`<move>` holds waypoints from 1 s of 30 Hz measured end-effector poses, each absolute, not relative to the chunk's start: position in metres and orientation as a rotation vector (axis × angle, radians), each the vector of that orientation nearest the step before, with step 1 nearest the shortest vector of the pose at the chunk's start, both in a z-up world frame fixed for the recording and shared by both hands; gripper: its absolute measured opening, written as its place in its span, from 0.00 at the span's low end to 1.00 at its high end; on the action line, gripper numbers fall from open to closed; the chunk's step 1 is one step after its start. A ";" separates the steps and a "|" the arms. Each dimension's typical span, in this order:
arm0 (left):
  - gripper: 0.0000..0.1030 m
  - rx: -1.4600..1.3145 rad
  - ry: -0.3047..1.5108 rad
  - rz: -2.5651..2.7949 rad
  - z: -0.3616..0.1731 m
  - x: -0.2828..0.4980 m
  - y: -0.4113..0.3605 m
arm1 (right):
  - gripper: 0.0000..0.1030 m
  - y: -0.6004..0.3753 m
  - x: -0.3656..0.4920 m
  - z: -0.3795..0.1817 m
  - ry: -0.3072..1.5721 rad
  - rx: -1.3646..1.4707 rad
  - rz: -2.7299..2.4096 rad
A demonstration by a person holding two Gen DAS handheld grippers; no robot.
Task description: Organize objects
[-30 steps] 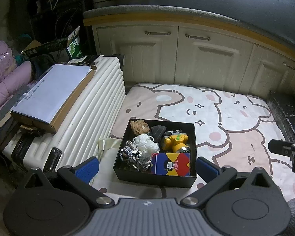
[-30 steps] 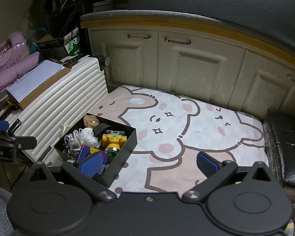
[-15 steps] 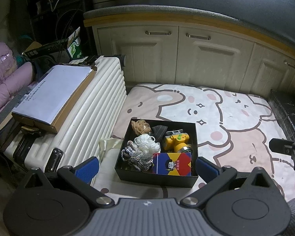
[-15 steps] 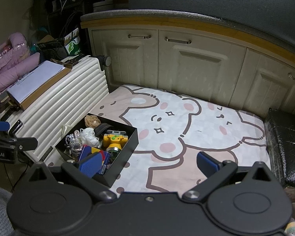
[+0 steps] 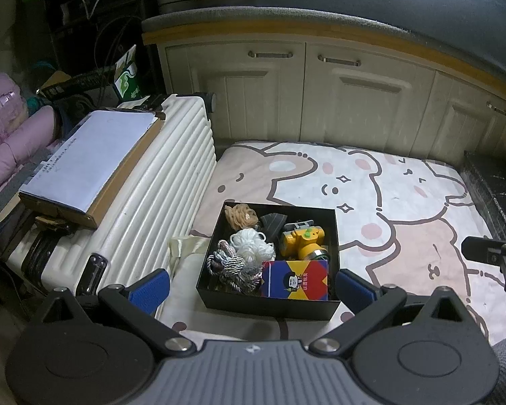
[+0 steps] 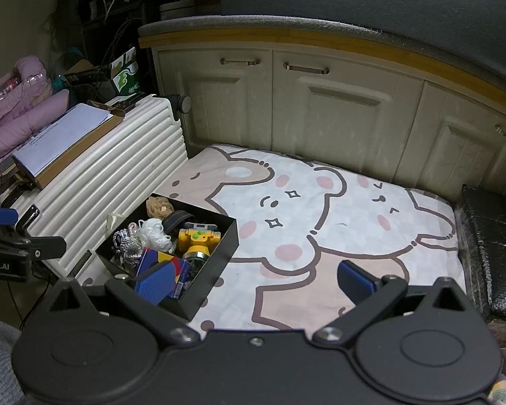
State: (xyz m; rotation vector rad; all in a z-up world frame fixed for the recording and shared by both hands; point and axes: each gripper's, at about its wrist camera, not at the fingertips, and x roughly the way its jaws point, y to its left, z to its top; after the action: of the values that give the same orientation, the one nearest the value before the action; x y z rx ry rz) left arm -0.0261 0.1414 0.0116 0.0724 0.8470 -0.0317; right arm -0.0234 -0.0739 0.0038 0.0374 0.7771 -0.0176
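Note:
A black open box (image 5: 270, 305) (image 6: 219, 263) sits on a cartoon bear mat (image 5: 388, 202) (image 6: 320, 219). It holds a yellow toy camera (image 5: 302, 241) (image 6: 195, 239), a white cord bundle (image 5: 253, 246), a grey braided rope (image 5: 229, 266), a tan hair tie (image 5: 241, 216), a black strap (image 5: 273, 221) and a colourful card box (image 5: 295, 278). My left gripper (image 5: 251, 288) is open and empty, just in front of the box. My right gripper (image 6: 254, 281) is open and empty, to the right of the box above the mat.
A white ribbed suitcase (image 5: 145, 195) (image 6: 111, 182) lies left of the mat with a flat cardboard parcel (image 5: 91, 162) on top. Cream cabinets (image 5: 320, 101) stand behind. A black cushion (image 6: 489, 253) borders the mat's right edge. Pink bedding (image 5: 3, 141) lies far left.
Both views have shifted slightly; the box sits a little farther right in each. Both grippers remain open and empty.

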 end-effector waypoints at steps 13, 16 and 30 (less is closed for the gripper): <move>1.00 0.076 0.848 -0.037 0.011 -0.026 0.142 | 1.00 -0.070 -0.024 0.002 0.779 0.043 -0.016; 1.00 0.077 0.848 -0.037 0.011 -0.026 0.142 | 1.00 -0.069 -0.024 0.001 0.781 0.045 -0.015; 1.00 0.079 0.852 -0.045 0.008 -0.024 0.143 | 1.00 -0.072 -0.022 0.001 0.786 0.054 -0.007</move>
State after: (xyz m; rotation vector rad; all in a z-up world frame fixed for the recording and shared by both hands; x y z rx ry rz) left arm -0.0243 0.1429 0.0082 0.0789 0.8524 -0.0446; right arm -0.0225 -0.0723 0.0008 0.0542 0.7864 -0.0074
